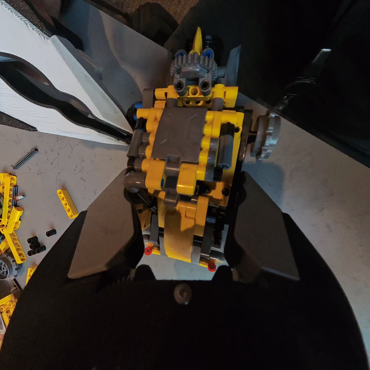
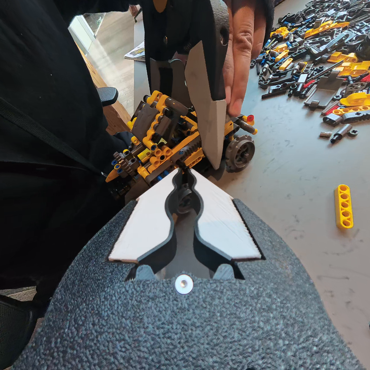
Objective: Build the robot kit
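Note:
A yellow and grey brick-built vehicle model (image 1: 180,140) stands on the grey table (image 1: 310,200). My left gripper (image 1: 186,176) is shut on the model, with one grey finger on each side of its body. In the right wrist view the model (image 2: 160,140) lies tilted, and the left gripper's grey finger (image 2: 210,130) presses its side beside a person's hand (image 2: 240,70). My right gripper (image 2: 183,170), with white fingers, is shut on a black axle (image 2: 182,165) that sticks out of the model's side. A small grey wheel hub (image 2: 184,198) sits in the gap between the pads. One grey wheel (image 2: 240,152) is on the model.
A large pile of loose yellow, grey and black pieces (image 2: 320,50) lies at the back right. A yellow beam (image 2: 344,206) lies alone on the table, also in the left wrist view (image 1: 67,203). Black pins (image 1: 36,244), a black axle (image 1: 25,158) and a yellow subassembly (image 1: 10,220) lie left. The table edge and a person in black are close.

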Available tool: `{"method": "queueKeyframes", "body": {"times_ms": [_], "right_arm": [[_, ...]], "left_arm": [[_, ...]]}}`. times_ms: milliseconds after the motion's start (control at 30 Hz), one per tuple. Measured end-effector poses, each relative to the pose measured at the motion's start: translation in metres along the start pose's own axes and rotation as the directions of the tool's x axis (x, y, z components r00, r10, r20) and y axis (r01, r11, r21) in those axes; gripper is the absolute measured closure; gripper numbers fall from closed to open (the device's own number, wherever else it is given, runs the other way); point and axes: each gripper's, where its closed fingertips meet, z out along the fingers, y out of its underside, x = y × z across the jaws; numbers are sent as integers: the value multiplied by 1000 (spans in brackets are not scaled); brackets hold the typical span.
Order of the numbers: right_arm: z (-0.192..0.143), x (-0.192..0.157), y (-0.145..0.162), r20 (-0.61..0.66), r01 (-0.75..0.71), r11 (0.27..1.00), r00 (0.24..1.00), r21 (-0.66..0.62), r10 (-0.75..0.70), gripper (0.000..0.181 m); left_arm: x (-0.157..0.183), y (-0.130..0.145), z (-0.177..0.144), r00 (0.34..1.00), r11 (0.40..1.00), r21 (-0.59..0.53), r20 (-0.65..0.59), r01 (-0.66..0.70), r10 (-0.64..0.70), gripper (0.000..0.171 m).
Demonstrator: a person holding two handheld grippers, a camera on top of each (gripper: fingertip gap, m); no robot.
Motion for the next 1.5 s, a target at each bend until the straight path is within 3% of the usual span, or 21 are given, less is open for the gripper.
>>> {"method": "queueKeyframes", "body": {"times_ms": [467, 633, 767, 833, 1033, 1167, 1500], "right_arm": [[1, 0, 1, -47, 73, 997, 996, -13, -74, 180], [-3, 1, 1, 30, -3, 1000, 1000, 2, 3, 177], [-6, 8, -1, 26, 90, 996, 996, -9, -90, 165], [-6, 1, 0, 97, 138, 990, 986, -21, -136, 177], [-4, 1, 1, 163, 172, 984, 973, -40, -163, 177], [-3, 1, 0, 140, 201, 979, 971, -34, -195, 178], [-4, 3, 0, 170, 106, 994, 981, -38, -98, 177]], "left_arm": [[-3, -1, 1, 1000, 1000, -12, -9, 15, -15, 68], [-2, -3, -1, 1000, 1000, -28, 24, -4, 4, 69], [-3, -4, -1, 1000, 1000, -24, 31, -2, 2, 70], [-2, -4, -1, 1000, 1000, -22, 31, -4, 4, 70], [-2, -3, 0, 1000, 1000, -23, 24, -3, 4, 69], [-2, -2, 0, 1000, 1000, -19, 23, 12, -12, 70], [-3, -2, 0, 999, 999, 7, 26, 33, -33, 70]]}}
